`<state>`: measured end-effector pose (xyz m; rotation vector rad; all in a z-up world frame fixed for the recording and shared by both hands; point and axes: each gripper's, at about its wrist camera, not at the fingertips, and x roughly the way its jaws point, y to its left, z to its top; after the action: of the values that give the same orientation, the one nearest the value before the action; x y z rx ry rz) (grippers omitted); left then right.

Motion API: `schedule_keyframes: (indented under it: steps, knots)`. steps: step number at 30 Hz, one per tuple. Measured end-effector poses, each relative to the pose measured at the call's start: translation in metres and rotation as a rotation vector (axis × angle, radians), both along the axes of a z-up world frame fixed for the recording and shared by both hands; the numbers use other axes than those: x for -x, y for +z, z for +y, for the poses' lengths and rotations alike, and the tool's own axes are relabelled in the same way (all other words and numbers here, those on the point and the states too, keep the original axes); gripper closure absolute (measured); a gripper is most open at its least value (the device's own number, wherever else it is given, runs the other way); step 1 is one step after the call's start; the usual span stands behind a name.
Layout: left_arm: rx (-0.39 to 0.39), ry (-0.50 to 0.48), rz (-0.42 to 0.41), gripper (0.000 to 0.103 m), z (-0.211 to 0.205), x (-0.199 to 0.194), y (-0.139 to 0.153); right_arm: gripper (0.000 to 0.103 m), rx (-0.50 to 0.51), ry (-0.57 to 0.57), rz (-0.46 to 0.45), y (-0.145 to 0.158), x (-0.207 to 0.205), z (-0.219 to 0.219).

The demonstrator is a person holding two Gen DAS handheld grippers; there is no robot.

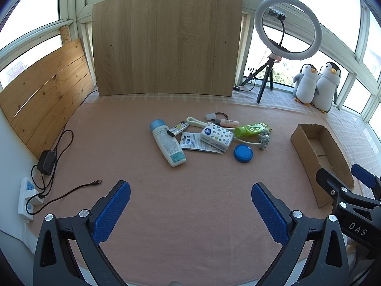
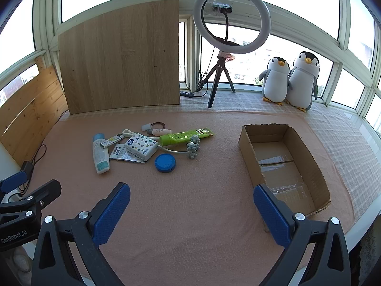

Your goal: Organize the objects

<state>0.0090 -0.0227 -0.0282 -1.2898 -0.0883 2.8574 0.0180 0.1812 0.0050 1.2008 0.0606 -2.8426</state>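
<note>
A pile of small items lies mid-table: a white lotion bottle (image 1: 168,143) (image 2: 100,153), a dotted tissue pack (image 1: 216,136) (image 2: 141,145), a green tube (image 1: 252,129) (image 2: 185,135), a round blue lid (image 1: 243,153) (image 2: 165,163), a patterned lighter (image 1: 177,128) (image 2: 112,141) and sachets (image 1: 196,142). An open cardboard box (image 1: 309,159) (image 2: 307,157) with nothing inside stands to the right. My left gripper (image 1: 190,194) and my right gripper (image 2: 191,195) both hover open and hold nothing, nearer than the pile. The right gripper's right finger overlaps the box's near corner.
A wooden board (image 1: 164,43) leans at the back, wooden slats (image 1: 45,90) at the left. A ring light on a tripod (image 2: 228,35) and two plush penguins (image 2: 291,81) stand by the windows. A power strip, adapter and loose cable (image 1: 71,190) lie at the left edge.
</note>
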Motion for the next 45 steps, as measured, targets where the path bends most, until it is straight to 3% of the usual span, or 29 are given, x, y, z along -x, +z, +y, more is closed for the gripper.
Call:
schedule_keyframes:
  steps: [31, 39, 45]
  knots:
    - [0.004, -0.004, -0.010, 0.000, 0.004, 0.017, -0.003, 0.001, 0.004, -0.005, -0.011, -0.003, 0.006, -0.002]
    - [0.004, -0.015, -0.034, 0.000, 0.002, 0.028, -0.017, 0.001, 0.012, -0.010, -0.034, -0.014, 0.016, 0.005]
    - [-0.005, -0.036, -0.095, 0.000, -0.005, 0.044, -0.038, 0.001, 0.075, 0.012, -0.064, -0.028, 0.030, 0.015]
